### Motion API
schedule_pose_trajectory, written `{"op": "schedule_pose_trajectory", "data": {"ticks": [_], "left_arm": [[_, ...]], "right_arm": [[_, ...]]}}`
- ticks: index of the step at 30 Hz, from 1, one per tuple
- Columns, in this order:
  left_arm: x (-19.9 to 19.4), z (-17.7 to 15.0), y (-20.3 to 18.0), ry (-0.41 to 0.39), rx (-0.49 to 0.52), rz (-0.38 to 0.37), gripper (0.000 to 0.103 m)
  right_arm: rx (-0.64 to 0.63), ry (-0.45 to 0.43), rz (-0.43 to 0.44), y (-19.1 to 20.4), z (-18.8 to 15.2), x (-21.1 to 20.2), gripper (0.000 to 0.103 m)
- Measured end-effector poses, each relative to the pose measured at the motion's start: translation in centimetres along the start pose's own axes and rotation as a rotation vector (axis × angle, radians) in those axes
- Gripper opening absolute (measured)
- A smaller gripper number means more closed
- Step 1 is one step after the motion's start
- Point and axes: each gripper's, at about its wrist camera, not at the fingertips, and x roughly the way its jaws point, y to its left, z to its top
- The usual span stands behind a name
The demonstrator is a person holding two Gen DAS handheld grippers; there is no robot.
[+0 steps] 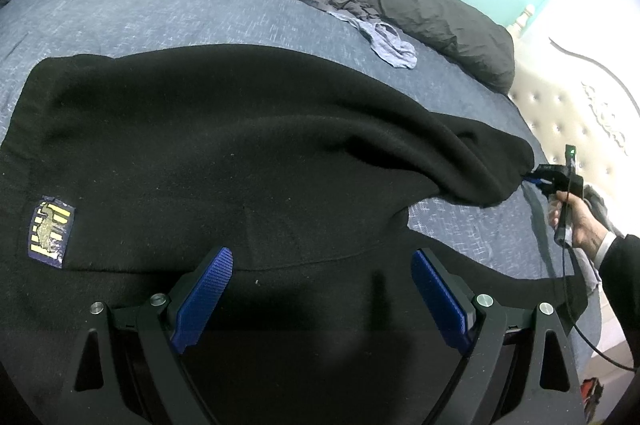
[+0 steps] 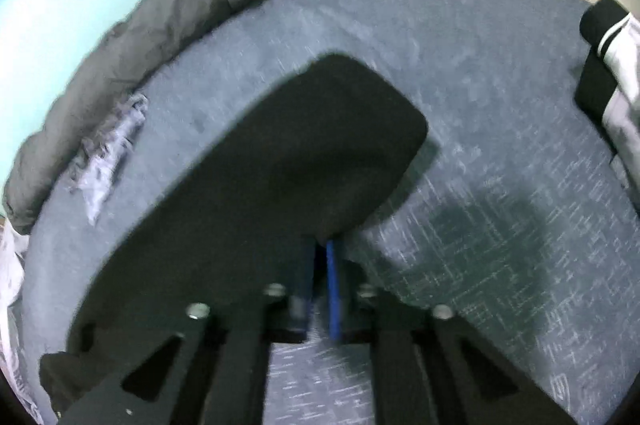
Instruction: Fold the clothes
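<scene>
Beyond the black garment (image 1: 224, 145) pinched by the right hand-held gripper (image 2: 320, 245), left hand-held gripper (image 1: 322, 257) wide, lies crumpled underwear (image 1: 360, 15).

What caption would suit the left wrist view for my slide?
Open left gripper hovers over a black sweatshirt on the blue bedspread while the right gripper pinches its sleeve.

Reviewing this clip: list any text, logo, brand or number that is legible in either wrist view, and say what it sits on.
No text can be read in either view.
Patch on the black garment: a blue and gold emblem, worn, with no legible letters.
Folded black-and-white garment at the bed's edge: stripes only, no lettering shown.
Right gripper: a green light, no marking readable.
</scene>
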Motion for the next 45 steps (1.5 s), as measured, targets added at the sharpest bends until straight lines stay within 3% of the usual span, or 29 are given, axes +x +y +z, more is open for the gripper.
{"op": "schedule_pose_trajectory", "data": {"ticks": [3, 9, 15, 21, 25, 29, 32, 35, 38, 45], "left_arm": [[-0.1, -0.1, 0.0, -0.002, -0.001, -0.003, 0.094], [-0.4, 0.0, -0.4, -0.006, -0.007, -0.022, 0.094], [-0.8, 0.0, -0.9, -0.013, -0.005, -0.035, 0.094], [-1.4, 0.4, -0.7, -0.028, -0.015, -0.039, 0.094], [-1.2, 0.5, -0.6, -0.027, -0.015, -0.037, 0.094], [-0.8, 0.6, -0.5, -0.023, -0.017, -0.031, 0.094], [-0.7, 0.4, -0.3, -0.02, -0.019, -0.029, 0.094], [-0.5, 0.3, -0.5, -0.016, -0.017, -0.029, 0.094], [-0.5, 0.4, -0.6, -0.016, -0.014, -0.029, 0.094], [-0.7, 0.5, -0.7, -0.022, -0.009, -0.032, 0.094]], "right_arm": [[-0.016, -0.01, 0.0, 1.0, 0.5, -1.0, 0.003], [-0.112, -0.012, 0.006, 5.0, 3.7, -9.1, 0.003], [-0.171, 0.067, -0.051, 5.5, 4.7, -14.2, 0.003], [-0.078, 0.292, -0.139, 0.1, 1.0, -9.2, 0.003], [-0.051, 0.326, -0.178, -2.2, -1.4, -5.6, 0.003], [-0.141, 0.339, -0.244, -2.3, -2.7, -3.8, 0.006], [-0.263, 0.262, -0.289, -0.9, -3.2, -4.9, 0.024], [-0.36, 0.167, -0.234, 1.3, -4.5, -7.0, 0.037], [-0.439, 0.155, -0.098, 4.7, -6.9, -8.0, 0.038], [-0.672, 0.25, 0.152, 13.9, -13.9, -6.8, 0.039]]}}
